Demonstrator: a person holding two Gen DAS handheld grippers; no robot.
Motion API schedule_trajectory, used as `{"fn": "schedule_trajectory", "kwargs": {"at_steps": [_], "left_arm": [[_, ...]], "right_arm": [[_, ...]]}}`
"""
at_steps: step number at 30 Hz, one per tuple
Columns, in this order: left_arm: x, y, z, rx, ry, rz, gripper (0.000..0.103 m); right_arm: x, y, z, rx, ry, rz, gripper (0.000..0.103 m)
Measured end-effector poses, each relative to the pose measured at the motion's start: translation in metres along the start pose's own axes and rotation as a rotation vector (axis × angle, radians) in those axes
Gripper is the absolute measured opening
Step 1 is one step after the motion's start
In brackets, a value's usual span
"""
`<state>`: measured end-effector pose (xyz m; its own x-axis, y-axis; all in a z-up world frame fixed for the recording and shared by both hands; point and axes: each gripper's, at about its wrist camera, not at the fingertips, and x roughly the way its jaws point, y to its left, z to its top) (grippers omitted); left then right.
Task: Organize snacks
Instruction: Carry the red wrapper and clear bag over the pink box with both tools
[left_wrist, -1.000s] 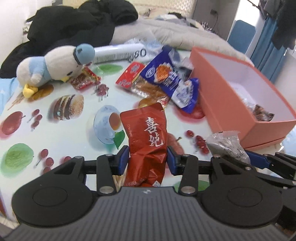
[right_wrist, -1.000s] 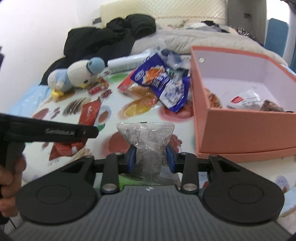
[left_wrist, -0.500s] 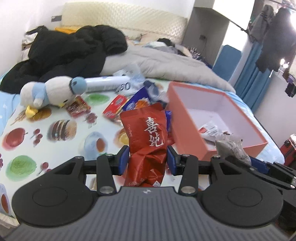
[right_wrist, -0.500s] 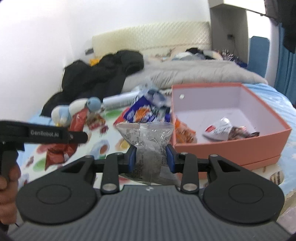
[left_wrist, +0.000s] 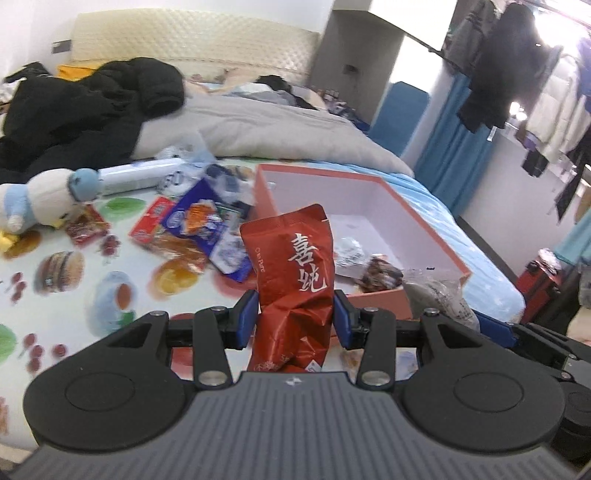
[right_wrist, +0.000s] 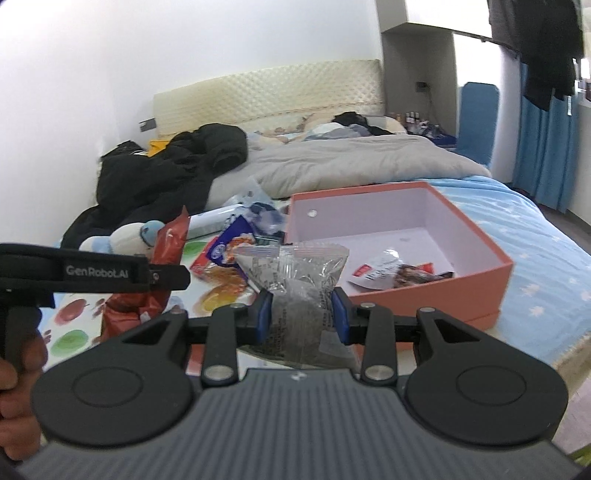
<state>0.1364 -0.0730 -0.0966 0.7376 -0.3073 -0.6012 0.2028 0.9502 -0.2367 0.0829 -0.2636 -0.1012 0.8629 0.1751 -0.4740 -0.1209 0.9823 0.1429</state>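
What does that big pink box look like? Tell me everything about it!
The salmon-pink cardboard box is square, shallow and open-topped, with a pale lilac-white inside and a small round silver stud on its back wall. It sits flat on the bed, partly on the fruit-print cloth and partly on the blue starry sheet. A few crinkly snack wrappers lie in its front corner; most of its floor is bare. Loose snack packets are heaped by its left wall.

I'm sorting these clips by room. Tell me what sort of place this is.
A bedroom, most likely: a bed with a padded headboard and a rumpled grey duvet, and clothes hanging on a rail. The snacks lie on the bed itself.
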Motion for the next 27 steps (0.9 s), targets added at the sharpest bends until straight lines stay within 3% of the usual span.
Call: {"fn": "schedule_trajectory", "kwargs": {"at_steps": [5, 15, 27], "left_arm": [[0.019, -0.014, 0.003, 0.033, 0.034, -0.050, 0.049], [0.077, -0.030, 0.039, 0.058, 0.071, -0.073, 0.049], [0.184, -0.048, 0.093, 0.126, 0.139, -0.060, 0.049]], "right_arm": [[0.000, -0.014, 0.000, 0.007, 0.008, -0.034, 0.038], [0.033, -0.037, 0.008, 0.053, 0.027, -0.043, 0.038], [0.111, -0.084, 0.043, 0.085, 0.038, -0.058, 0.038]]}}
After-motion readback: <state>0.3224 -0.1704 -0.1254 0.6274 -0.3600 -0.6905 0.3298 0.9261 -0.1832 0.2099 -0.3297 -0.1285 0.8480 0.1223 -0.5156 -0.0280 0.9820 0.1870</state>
